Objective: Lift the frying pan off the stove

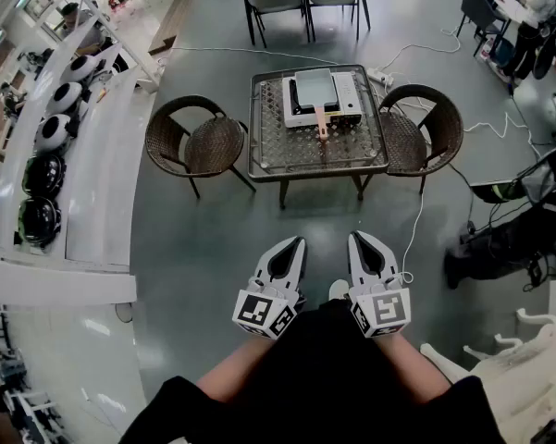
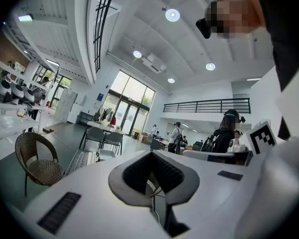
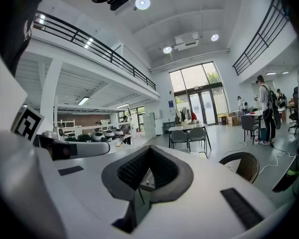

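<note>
The left tool (image 1: 294,244) and right tool (image 1: 358,240) are idling near the body, jaws pressed together on nothing, because the frying pan (image 1: 313,89) is sitting on the stove (image 1: 349,100) on the far worktop (image 1: 270,146), well apart.

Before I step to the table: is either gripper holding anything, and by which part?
Nothing is held. The left gripper and right gripper are both shut and empty, well short of the frying pan on the stove.

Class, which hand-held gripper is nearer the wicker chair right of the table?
Right. The right hand-held gripper is in front of the table, toward that wicker chair; the left hand-held gripper is beside it, farther away.
</note>
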A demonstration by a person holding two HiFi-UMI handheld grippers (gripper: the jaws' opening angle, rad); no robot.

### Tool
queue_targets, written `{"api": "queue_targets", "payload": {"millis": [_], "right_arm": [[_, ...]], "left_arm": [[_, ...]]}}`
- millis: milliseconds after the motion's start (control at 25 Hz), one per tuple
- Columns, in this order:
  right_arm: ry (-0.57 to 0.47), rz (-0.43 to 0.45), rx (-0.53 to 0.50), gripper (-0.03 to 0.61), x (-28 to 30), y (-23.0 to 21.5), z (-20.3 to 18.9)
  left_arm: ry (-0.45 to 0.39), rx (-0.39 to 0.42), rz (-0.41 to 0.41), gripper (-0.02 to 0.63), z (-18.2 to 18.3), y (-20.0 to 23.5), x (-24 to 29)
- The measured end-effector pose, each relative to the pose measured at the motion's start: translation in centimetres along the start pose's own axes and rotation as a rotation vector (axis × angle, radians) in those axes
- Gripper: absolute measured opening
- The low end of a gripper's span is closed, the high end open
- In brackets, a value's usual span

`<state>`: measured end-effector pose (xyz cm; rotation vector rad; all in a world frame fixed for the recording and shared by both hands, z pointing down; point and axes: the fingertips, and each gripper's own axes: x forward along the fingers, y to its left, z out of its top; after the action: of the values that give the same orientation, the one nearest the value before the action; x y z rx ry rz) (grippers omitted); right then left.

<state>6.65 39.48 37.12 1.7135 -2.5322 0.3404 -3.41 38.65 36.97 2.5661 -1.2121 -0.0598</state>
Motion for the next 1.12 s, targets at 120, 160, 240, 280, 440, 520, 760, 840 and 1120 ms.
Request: {"api": "queue_targets", "payload": {"millis": [120, 160, 240, 280, 440, 520, 760, 840, 1120], "right_arm": [[-0.001, -0.013, 0.005, 0.029, 0.4, -1.9, 0.1], [-0.002, -0.01, 0.008, 0.029, 0.6, -2.5, 0.1], [-0.006, 0.006, 0.027, 0.029, 0.9, -3.8, 0.0], [-0.008, 0.013, 0.041, 0.029, 1.0, -4.4, 0.0], [-0.001, 0.025, 0.08, 0.031, 1.0, -7.2, -0.6], [0.006, 0.023, 0.086, 0.031, 0.7, -8.2, -0.9], [0.012, 0.041, 0.104, 0.031, 0.7, -9.6, -2.0], [0.014, 0.039, 0.114, 0.031, 0.7, -10.0, -2.2], [0.021, 0.049, 0.105, 0.031, 1.7, -12.2, -2.5]], "left_arm": [[0.0, 0.015, -0.005, 0.014, -0.4, -0.3, 1.9], [0.0, 0.023, -0.007, 0.014, -0.5, -0.5, 2.6], [0.002, 0.029, -0.011, 0.014, -0.5, -0.8, 3.8], [0.003, 0.027, -0.012, 0.012, -0.6, -1.0, 4.4], [0.0, 0.027, 0.014, 0.014, -0.9, -1.5, 6.0], [-0.006, 0.026, 0.042, 0.014, -1.1, -1.5, 6.3], [0.02, 0.04, 0.091, 0.014, -1.9, -1.0, 6.9], [0.027, 0.049, 0.094, 0.014, -2.0, -1.1, 7.2], [0.027, 0.049, 0.084, 0.014, -2.5, -1.7, 10.3]]}}
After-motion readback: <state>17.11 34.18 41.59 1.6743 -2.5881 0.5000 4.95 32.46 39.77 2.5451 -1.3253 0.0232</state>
